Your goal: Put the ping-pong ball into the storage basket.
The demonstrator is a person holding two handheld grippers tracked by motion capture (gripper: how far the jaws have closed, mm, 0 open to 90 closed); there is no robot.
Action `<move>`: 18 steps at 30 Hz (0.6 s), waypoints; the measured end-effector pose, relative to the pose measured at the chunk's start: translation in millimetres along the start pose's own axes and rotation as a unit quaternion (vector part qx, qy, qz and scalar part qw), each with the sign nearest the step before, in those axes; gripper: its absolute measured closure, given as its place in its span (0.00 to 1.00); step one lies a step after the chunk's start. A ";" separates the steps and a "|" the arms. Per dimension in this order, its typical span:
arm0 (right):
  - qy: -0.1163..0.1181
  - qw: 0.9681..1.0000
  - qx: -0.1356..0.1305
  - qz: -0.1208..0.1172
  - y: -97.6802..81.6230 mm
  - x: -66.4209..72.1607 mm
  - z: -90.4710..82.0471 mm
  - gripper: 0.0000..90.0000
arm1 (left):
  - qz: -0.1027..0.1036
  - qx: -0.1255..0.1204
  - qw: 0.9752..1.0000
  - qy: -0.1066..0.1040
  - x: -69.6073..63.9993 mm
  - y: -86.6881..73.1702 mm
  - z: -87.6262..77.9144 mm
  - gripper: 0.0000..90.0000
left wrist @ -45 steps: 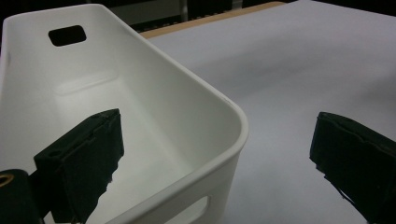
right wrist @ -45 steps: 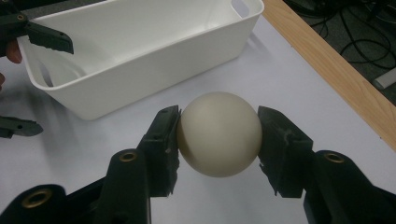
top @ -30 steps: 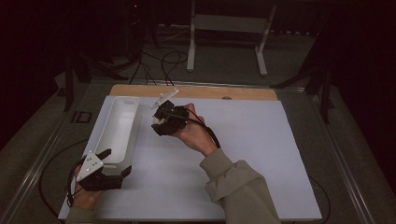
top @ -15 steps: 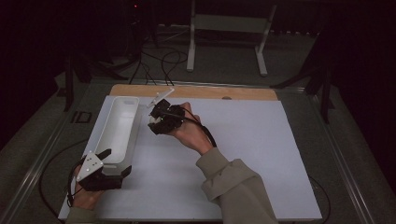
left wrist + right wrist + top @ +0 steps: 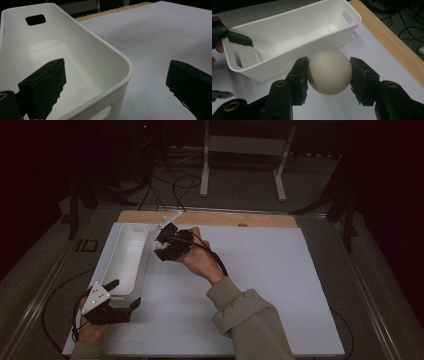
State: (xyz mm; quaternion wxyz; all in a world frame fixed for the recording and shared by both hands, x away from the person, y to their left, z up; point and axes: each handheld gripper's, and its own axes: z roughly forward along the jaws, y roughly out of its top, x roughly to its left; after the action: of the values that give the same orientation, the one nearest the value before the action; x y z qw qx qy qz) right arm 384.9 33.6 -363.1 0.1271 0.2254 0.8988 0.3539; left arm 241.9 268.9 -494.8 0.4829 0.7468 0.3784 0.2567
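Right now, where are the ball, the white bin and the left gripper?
ball (image 5: 329, 72): right gripper view, front middle.
white bin (image 5: 122, 265): high view, inner floor.
left gripper (image 5: 116, 82): left gripper view, midway between jaws, straddling bin's corner.

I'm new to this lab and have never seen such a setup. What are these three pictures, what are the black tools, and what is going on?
A person sits at a table and holds a hand-operated two-jaw tool in each hand. The high view looks down on the table from above; each of the other two pictures comes from a small camera riding on one tool and looking along its black jaws.

On the white surface lies a long white bin. The left gripper is open, with its jaws astride the bin's near corner, one inside and one outside. The right gripper is shut on a cream ball, held just beside the bin's long wall. The ball probably goes into the bin next.
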 end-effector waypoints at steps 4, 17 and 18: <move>0.003 1.000 -0.002 0.000 2.7 1.4 3.2 0.56 | 0.000 0.000 1.000 0.000 0.0 0.0 0.0 0.04; 0.009 1.000 -0.004 0.004 6.3 1.7 13.0 0.56 | 0.000 -0.001 1.000 -0.001 0.4 -0.1 0.0 0.04; 0.008 1.000 -0.003 0.003 6.6 2.2 13.6 0.56 | 0.000 -0.002 1.000 -0.001 0.4 -0.1 0.0 0.04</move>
State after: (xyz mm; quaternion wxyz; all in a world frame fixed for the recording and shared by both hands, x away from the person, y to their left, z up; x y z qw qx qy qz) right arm 390.4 46.8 -368.4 0.1192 0.2244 0.8981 0.3589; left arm 242.1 269.3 -494.9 0.4846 0.7462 0.3777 0.2564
